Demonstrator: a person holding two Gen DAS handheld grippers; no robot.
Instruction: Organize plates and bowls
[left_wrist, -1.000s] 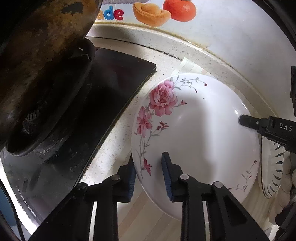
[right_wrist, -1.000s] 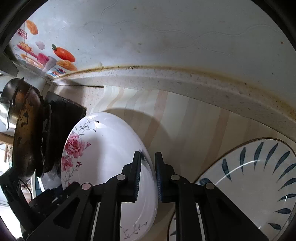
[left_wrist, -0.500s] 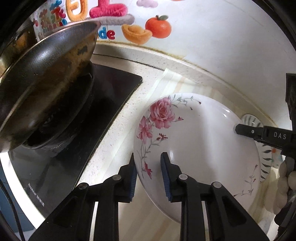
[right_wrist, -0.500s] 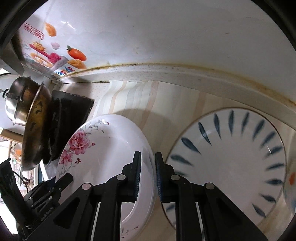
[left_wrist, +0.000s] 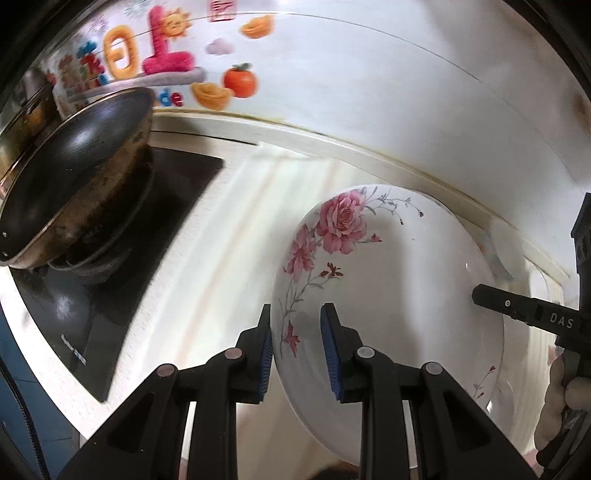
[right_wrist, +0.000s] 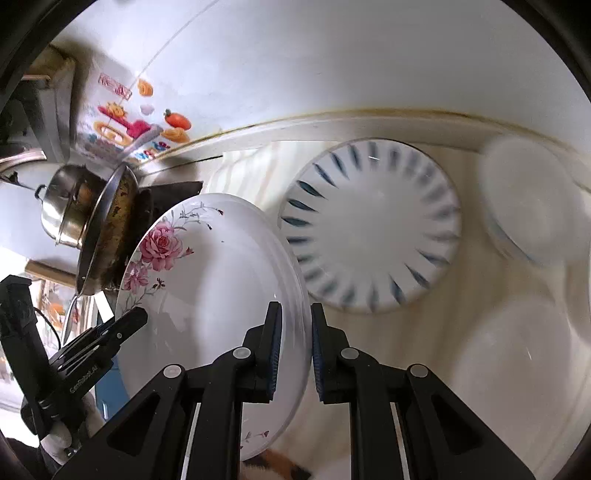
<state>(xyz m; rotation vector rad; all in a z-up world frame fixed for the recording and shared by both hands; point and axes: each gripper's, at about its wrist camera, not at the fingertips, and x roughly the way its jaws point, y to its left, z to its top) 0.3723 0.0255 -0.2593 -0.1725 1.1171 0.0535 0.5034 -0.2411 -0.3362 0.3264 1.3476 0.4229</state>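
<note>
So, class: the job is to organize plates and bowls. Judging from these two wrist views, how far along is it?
Done: nothing looks stacked yet. In hand: the left gripper and right gripper each clamp an opposite rim of the rose plate, held tilted above the counter. Left: setting it down, perhaps on the blue-leaf plate, and sorting the blurred white dishes beside it.

rose plate up off the counter, other dishes still down

your white rose plate (right_wrist: 207, 280) hangs tilted, left of the blue-leaf plate (right_wrist: 373, 229), which lies flat; right of that plate sit two blurred white dishes (right_wrist: 532, 206).
</note>
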